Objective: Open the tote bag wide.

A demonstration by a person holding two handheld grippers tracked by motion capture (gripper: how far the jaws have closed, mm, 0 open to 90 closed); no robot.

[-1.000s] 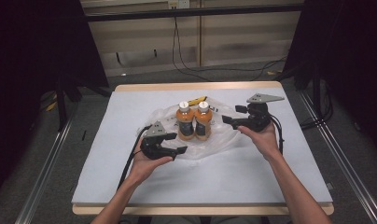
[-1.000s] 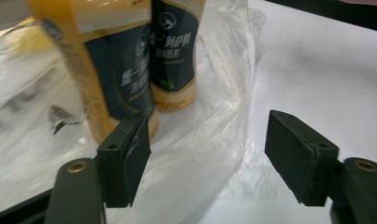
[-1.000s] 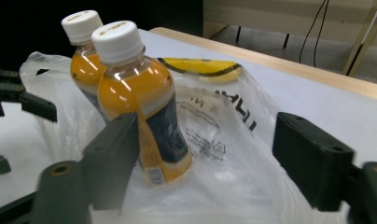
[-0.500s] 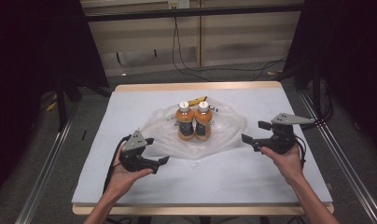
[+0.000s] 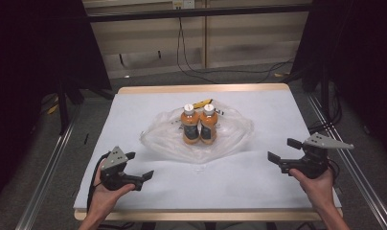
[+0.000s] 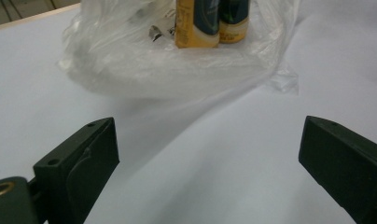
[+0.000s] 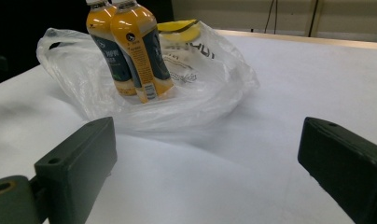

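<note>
Two orange juice bottles [image 5: 199, 125] stand upright, touching, on a crumpled clear plastic bag [image 5: 239, 129] mid-bench [image 5: 134, 105], while the left tool [image 5: 140, 168] and right tool [image 5: 282, 152] sit well apart, both spread wide and empty.

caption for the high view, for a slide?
Two bottles upright on a plastic bag, open left gripper and right gripper apart at the sides.
</note>
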